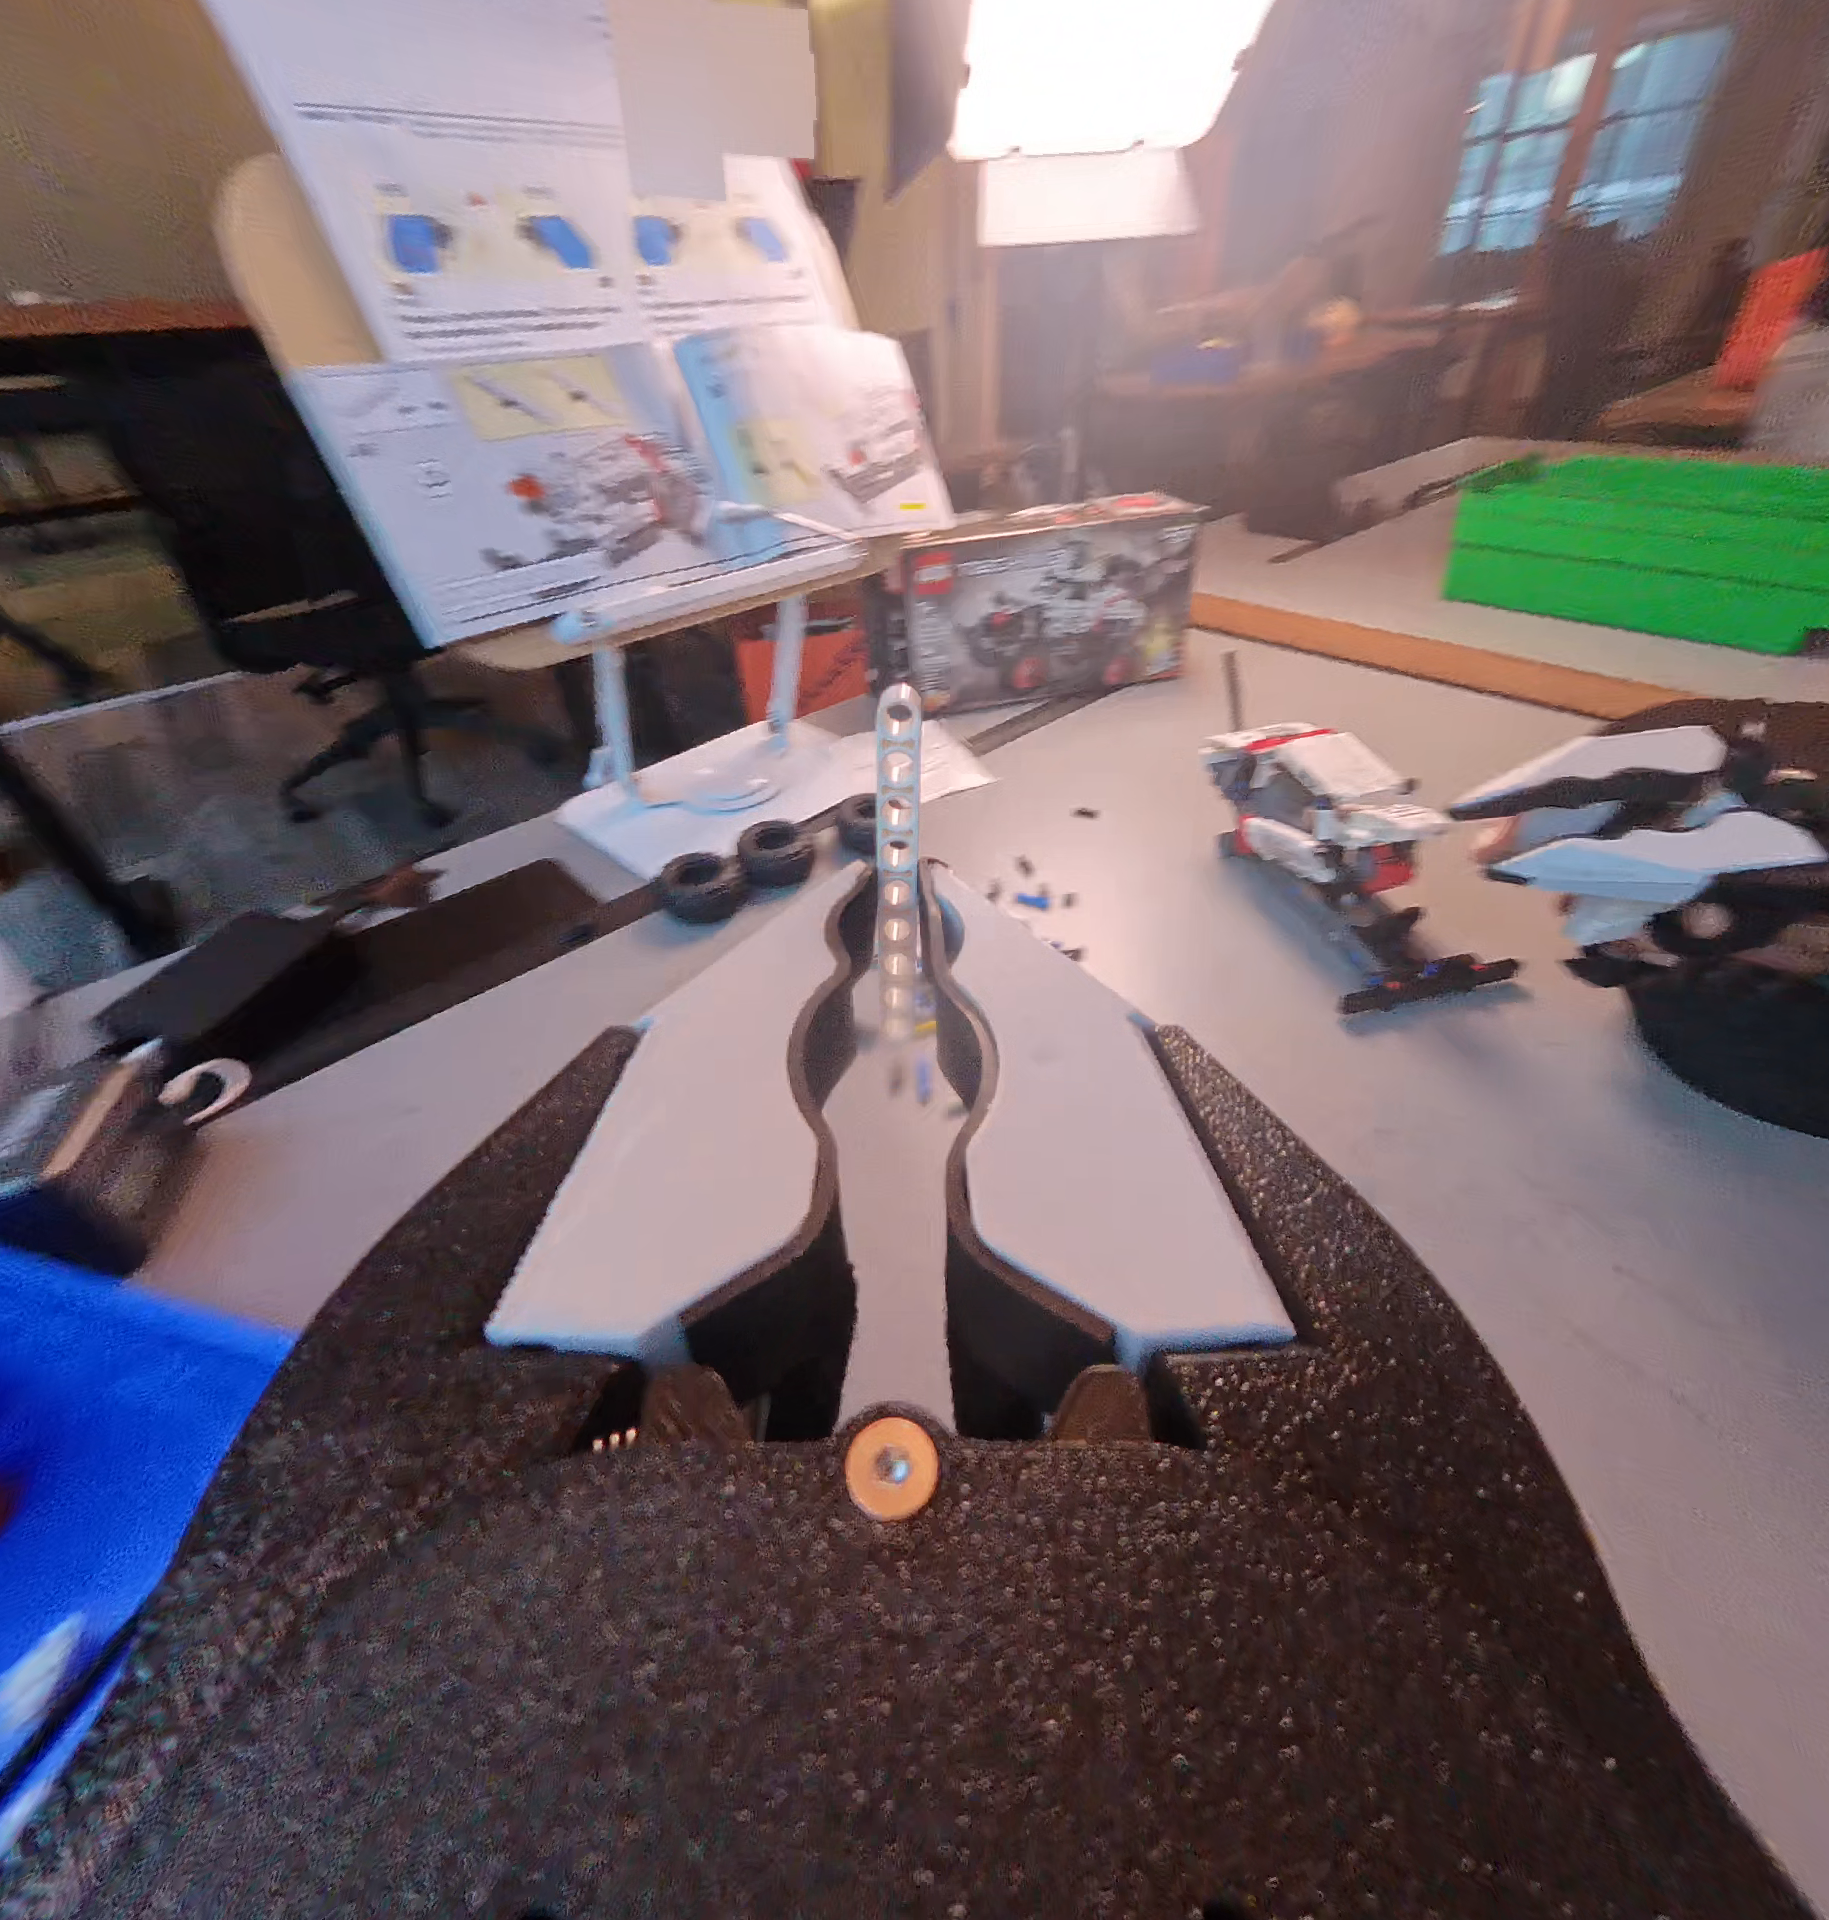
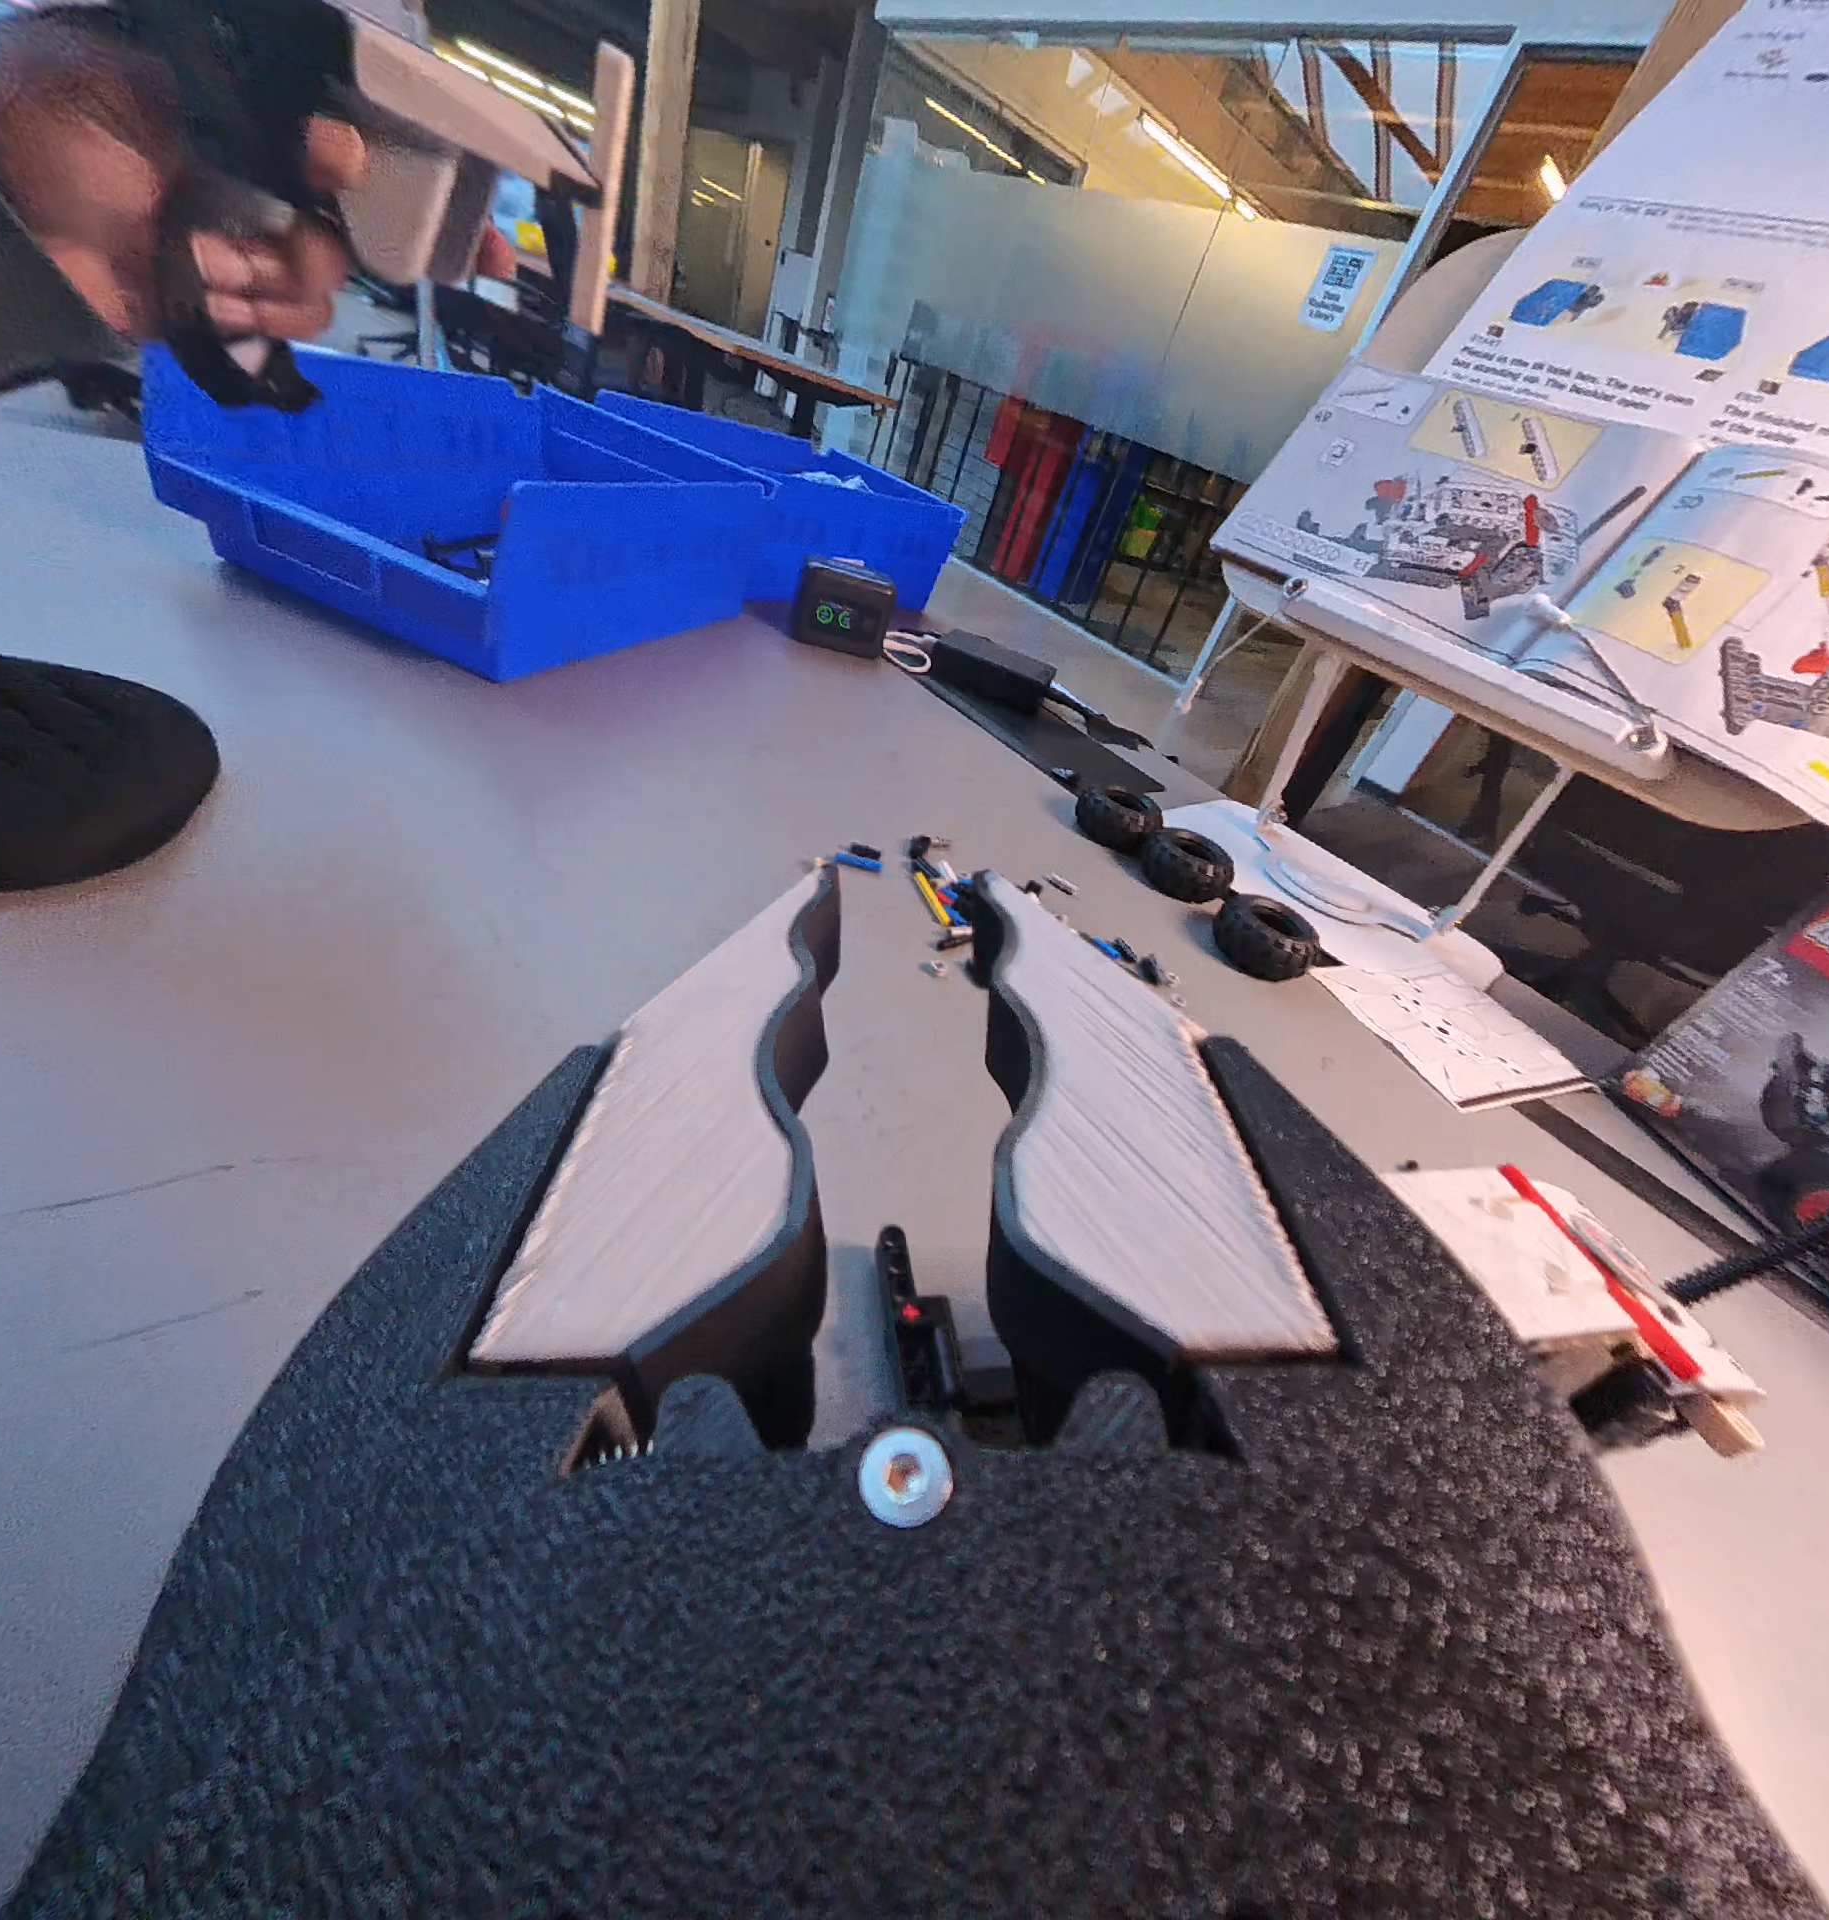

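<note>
My left gripper (image 1: 894, 878) is shut on a long grey beam with holes (image 1: 897, 821), which stands upright between its tips above the grey table (image 1: 1305, 1195). My right gripper (image 2: 910, 883) is open and empty, low over the table just short of a scatter of small pins and axles (image 2: 941, 899). A part-built white, black and red model (image 2: 1575, 1299) lies just right of it; it also shows in the left wrist view (image 1: 1315, 816). The right gripper (image 1: 1658, 842) shows there too, beside the model. The left gripper (image 2: 235, 353) shows far off, held by a hand over a blue bin (image 2: 474, 520).
Three black tyres (image 2: 1185, 862) lie in a row near an instruction booklet on a white stand (image 2: 1616, 520). A toy-set box (image 1: 1045, 603) stands behind. A black round pad (image 2: 58, 769), a small black device (image 2: 842, 618) and a green stack (image 1: 1658, 551) are also on the tables. Left tips to right tips: about 25 cm.
</note>
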